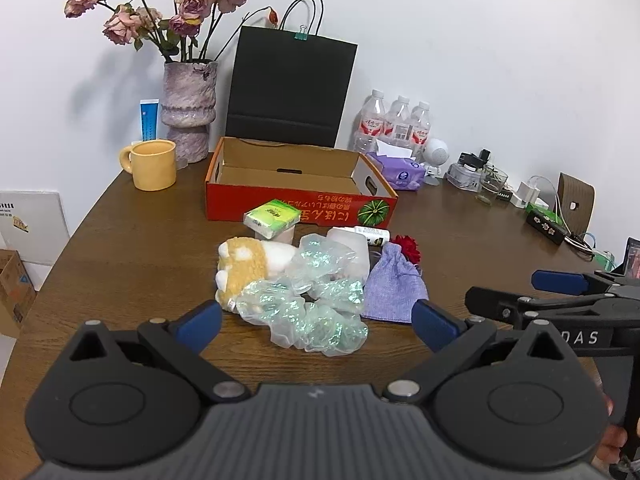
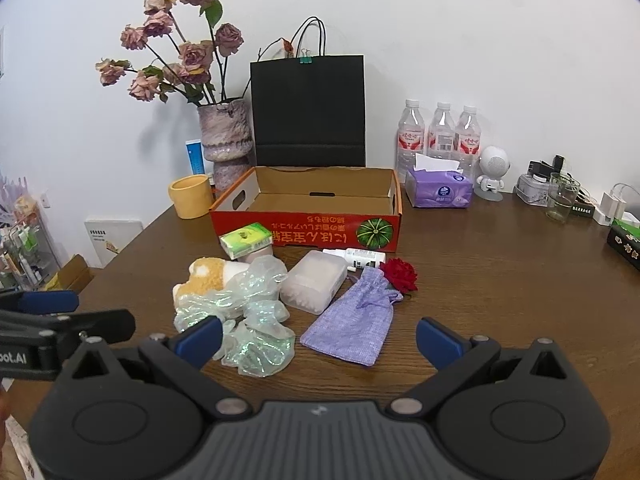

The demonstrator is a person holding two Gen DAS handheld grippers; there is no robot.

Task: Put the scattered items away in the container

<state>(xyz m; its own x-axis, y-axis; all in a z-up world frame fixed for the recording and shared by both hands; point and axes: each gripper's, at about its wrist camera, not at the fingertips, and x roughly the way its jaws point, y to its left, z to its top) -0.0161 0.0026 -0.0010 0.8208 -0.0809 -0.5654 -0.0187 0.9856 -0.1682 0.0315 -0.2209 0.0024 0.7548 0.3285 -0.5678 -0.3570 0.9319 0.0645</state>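
An open red cardboard box (image 1: 296,205) (image 2: 304,229) sits empty at the back of the brown table. In front of it lie a green tissue pack (image 1: 272,216) (image 2: 246,239), a plush toy (image 1: 244,266) (image 2: 202,278), crumpled iridescent film (image 1: 308,304) (image 2: 244,312), a translucent plastic case (image 2: 314,286), a small white bottle (image 2: 360,257), a red fabric flower (image 2: 399,275) and a lilac drawstring pouch (image 1: 394,290) (image 2: 354,326). My left gripper (image 1: 318,324) is open just short of the film. My right gripper (image 2: 320,338) is open just short of the pouch. Both hold nothing.
Behind the box stand a vase of dried roses (image 1: 188,112), a yellow mug (image 1: 154,164), a black paper bag (image 1: 290,88), three water bottles (image 2: 440,132) and a purple tissue pack (image 2: 438,188). Chargers, a glass and small boxes crowd the far right (image 2: 560,196).
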